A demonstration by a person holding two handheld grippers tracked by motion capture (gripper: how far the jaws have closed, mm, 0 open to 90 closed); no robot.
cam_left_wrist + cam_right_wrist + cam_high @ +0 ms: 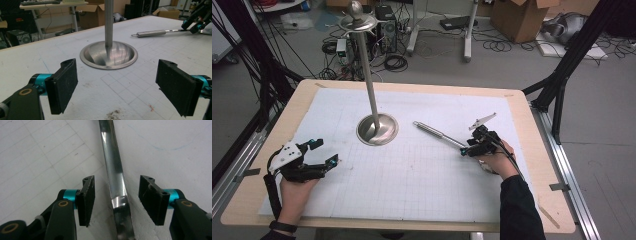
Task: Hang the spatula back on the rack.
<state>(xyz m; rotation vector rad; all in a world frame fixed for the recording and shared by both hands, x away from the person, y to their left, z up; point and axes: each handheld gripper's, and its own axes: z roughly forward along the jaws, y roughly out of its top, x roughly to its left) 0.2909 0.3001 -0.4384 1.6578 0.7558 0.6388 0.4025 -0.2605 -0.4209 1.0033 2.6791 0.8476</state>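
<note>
A metal stand has a round dished base [377, 129] on the white gridded mat and a thin pole [368, 75] rising to a flared top with a ball. To its right lies a slim metal tool [437, 133] with a thick cylindrical grip and a flat shiny shank [115, 180]. My right gripper [466, 148] is open, its jaws astride the shank [119, 197] without touching it. My left gripper [326, 152] is open and holds nothing, low over the mat, left of the base. Its own view faces the base [108, 56], the tool [152, 33] and the right gripper [195, 23].
The white gridded mat [412, 175] covers a wooden table [542, 165]. Black frame legs [562, 75] stand off the right and left sides. Cables, cardboard boxes [522, 17] and a desk frame lie on the floor beyond the far edge.
</note>
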